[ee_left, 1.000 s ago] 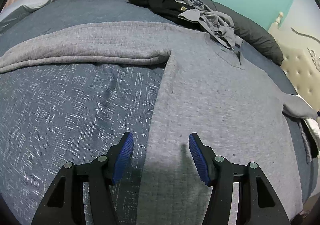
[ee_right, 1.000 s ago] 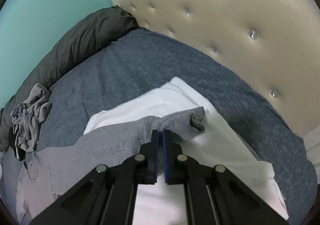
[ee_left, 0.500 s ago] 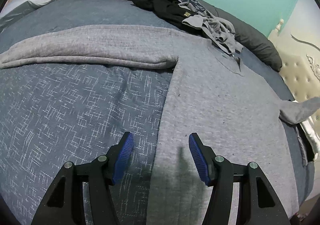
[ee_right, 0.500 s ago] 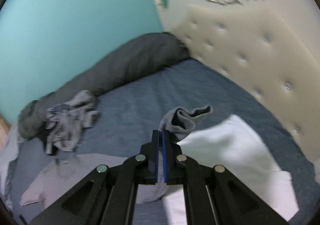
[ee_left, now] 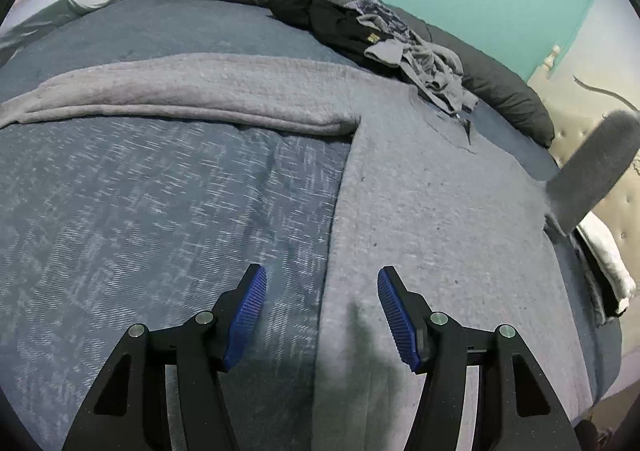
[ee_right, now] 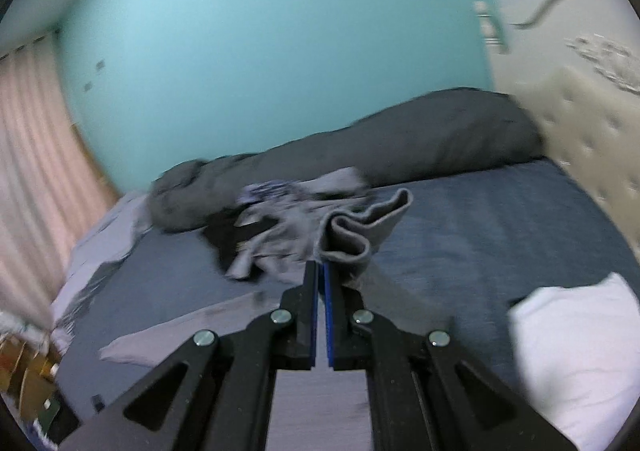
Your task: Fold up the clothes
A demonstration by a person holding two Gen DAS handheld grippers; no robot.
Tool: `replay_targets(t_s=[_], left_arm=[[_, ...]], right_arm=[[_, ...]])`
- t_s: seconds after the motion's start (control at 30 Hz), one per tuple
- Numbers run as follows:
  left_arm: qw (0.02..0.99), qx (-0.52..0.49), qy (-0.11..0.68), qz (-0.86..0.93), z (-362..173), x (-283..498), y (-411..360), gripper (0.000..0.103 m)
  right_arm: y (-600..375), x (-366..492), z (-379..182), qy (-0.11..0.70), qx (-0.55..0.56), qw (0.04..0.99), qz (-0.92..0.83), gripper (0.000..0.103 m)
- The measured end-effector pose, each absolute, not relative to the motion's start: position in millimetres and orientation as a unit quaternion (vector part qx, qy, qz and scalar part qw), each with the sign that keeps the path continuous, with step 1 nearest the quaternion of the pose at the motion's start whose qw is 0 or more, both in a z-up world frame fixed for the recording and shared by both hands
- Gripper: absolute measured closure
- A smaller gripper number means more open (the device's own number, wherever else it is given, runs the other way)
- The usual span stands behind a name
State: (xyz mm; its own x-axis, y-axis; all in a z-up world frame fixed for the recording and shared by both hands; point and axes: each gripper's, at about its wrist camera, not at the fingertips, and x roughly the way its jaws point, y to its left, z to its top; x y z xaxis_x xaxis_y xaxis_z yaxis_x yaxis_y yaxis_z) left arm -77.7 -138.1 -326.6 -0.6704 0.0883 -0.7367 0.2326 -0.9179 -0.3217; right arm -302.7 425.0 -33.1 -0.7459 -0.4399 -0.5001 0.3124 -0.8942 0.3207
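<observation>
Right gripper (ee_right: 321, 271) is clamped on the cuff (ee_right: 360, 227) of the grey sweater (ee_left: 420, 211), sleeve (ee_left: 592, 175) lifted off the bed (ee_left: 160, 211). Left gripper (ee_left: 322, 291) hangs with jaws wide, nothing between them, over the sweater's side edge. The body lies flat, other sleeve (ee_left: 180, 95) stretched out sideways. Beyond, a clothes pile (ee_left: 404, 51) by the dark duvet (ee_right: 440, 135); a white pillow (ee_right: 576, 351) near the headboard (ee_right: 592, 123).

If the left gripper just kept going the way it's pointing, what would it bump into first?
Probably the grey sweater flat on the bed: the open left gripper tilts down over its side edge, so it might catch the blue bedcover instead.
</observation>
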Motion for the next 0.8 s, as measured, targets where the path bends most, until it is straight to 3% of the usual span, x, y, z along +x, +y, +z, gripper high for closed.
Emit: replay_targets(t_s=[0.27, 0.6, 0.63, 0.7, 0.77, 0.8], left_arm=[[0.04, 0.392, 0.204, -0.896, -316.9, -52.5, -148.8, 0.038], [0.026, 0.394, 0.201, -0.897, -312.0, -50.4, -145.0, 0.038], [0.024, 0.395, 0.2, -0.896, -312.4, -50.5, -144.7, 0.038], [0.023, 0.397, 0.201, -0.895, -313.4, -51.5, -144.7, 0.038], [0.023, 0.399, 0.202, -0.894, -315.0, -52.9, -144.7, 0.038], [0.021, 0.402, 0.204, -0.893, -316.6, -54.6, -144.1, 0.038]], right_arm=[[264.2, -262.3, -66.3, -0.045, 0.34, 0.322, -0.883, 0.1], [124.4, -219.8, -227.1, -0.009, 0.469, 0.412, -0.781, 0.097], [113.3, -215.5, -244.9, -0.006, 0.49, 0.413, -0.768, 0.094], [103.1, -205.6, -260.1, 0.011, 0.502, 0.409, -0.762, 0.073], [103.0, -199.0, -265.8, 0.009, 0.498, 0.414, -0.762, 0.066], [107.3, -197.7, -266.2, 0.002, 0.493, 0.414, -0.765, 0.057]])
